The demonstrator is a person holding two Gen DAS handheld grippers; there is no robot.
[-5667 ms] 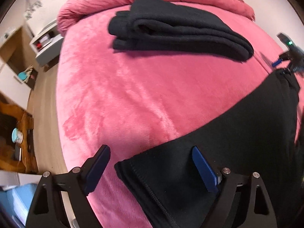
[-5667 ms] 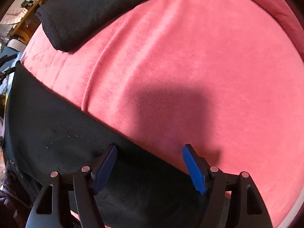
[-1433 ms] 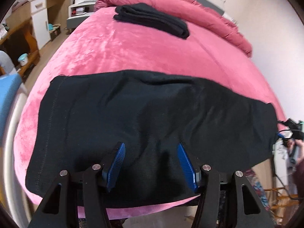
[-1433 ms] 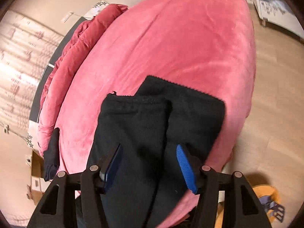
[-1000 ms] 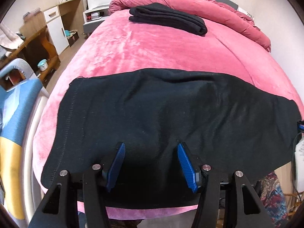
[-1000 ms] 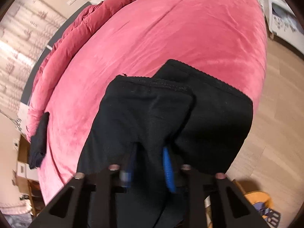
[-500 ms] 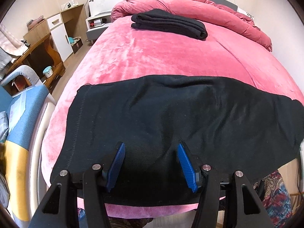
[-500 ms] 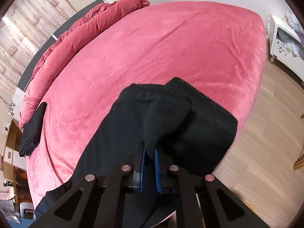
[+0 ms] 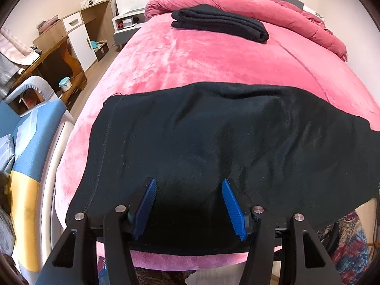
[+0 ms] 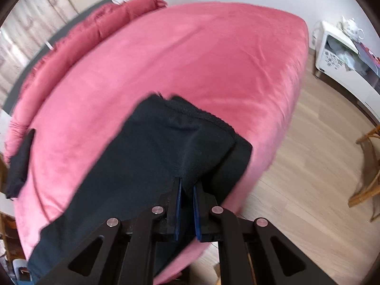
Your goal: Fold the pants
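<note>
Black pants [image 9: 213, 137] lie spread across the near edge of the pink bed [image 9: 213, 59]. My left gripper [image 9: 188, 181] hovers low over their near middle, open, its blue pads [image 9: 144, 204] standing wide apart above the cloth. In the right wrist view my right gripper [image 10: 187, 182] is shut on a pinched ridge of the pants [image 10: 166, 142] close to their end at the bed's corner. That end is bunched and lifted a little off the bed [image 10: 190, 59].
A folded black garment [image 9: 220, 23] rests far back on the bed before a rolled pink duvet [image 9: 273, 7]. Wooden desk and cabinet [image 9: 61, 42] and a blue-yellow cushion [image 9: 26, 142] stand left. A white cabinet [image 10: 344, 54] and wooden chair [image 10: 368, 166] stand on the floor right.
The right jaws closed from wide apart onto a fold of the pants' end, then drew it up and along. The left gripper stayed open in place.
</note>
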